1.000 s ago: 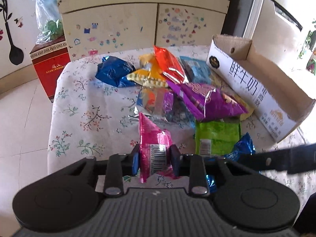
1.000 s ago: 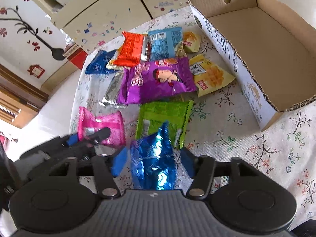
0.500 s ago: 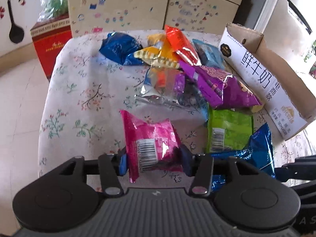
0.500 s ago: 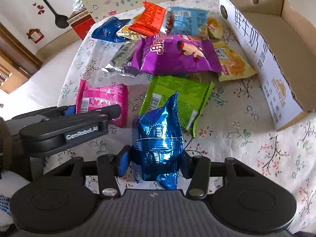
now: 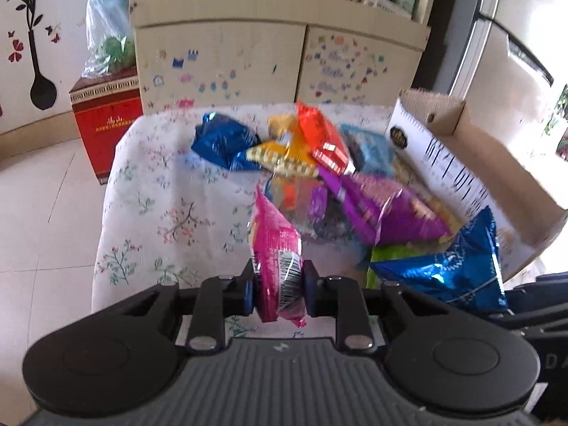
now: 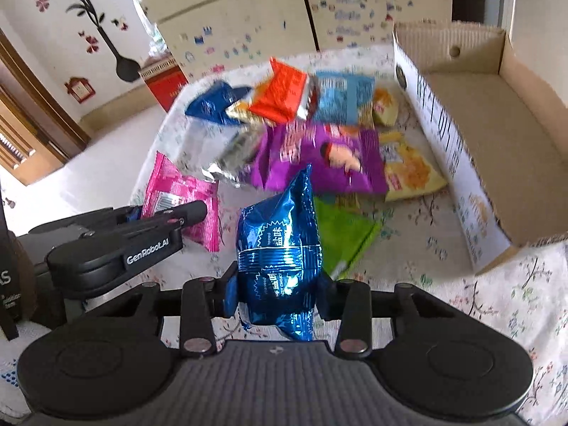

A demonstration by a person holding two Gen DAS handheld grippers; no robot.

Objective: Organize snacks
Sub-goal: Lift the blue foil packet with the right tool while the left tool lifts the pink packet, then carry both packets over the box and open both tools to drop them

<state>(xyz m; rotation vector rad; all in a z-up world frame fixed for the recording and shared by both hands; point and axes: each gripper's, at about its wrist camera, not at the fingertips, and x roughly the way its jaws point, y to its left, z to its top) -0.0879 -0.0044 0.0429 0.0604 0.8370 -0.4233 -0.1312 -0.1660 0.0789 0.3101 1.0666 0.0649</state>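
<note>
The left gripper (image 5: pixel 277 287) is clamped on a pink plastic snack packet (image 5: pixel 275 245) above the flowered tablecloth (image 5: pixel 149 195). The right gripper (image 6: pixel 275 288) grips a shiny blue foil snack bag (image 6: pixel 278 245), lifted beside the open cardboard box (image 6: pixel 472 191).

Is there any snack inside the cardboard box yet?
No, the cardboard box shows only a bare floor; the snacks lie outside on the tablecloth.

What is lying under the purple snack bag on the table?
The purple snack bag lies partly on a yellow bag, a silver packet and the green bag. Anything fully beneath it is hidden.
</note>
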